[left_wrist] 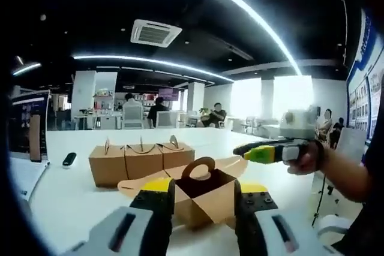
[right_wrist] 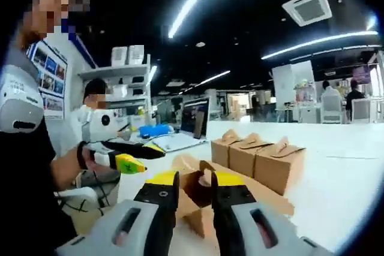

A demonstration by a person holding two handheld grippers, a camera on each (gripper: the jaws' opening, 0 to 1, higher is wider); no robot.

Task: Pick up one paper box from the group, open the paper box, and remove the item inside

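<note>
**Q:** Report the state of the left gripper.

**A:** In the left gripper view, the jaws of my left gripper (left_wrist: 204,189) stand wide apart. The opened paper box (left_wrist: 207,199) shows between them. Whether either jaw touches the box I cannot tell. In the right gripper view, my hand (right_wrist: 90,159) holds this gripper off to the side of the box and apart from it.

**Q:** And the right gripper?

**A:** In the right gripper view, the jaws of my right gripper (right_wrist: 195,179) stand with a narrow gap between them. The box shows through that gap. In the left gripper view, this gripper hangs above the table (left_wrist: 72,199), beside the box and clear of it.

**Q:** Locate the task items.

**A:** The opened box rests on the white table. Its flaps are spread and its handle is upright. The inside is dark, so I cannot make out the contents. Three closed boxes (left_wrist: 141,160) stand in a row just behind it, touching side by side.

**Q:** Other objects?

**A:** A small black device (left_wrist: 69,159) lies near the table's far-left edge.
</note>
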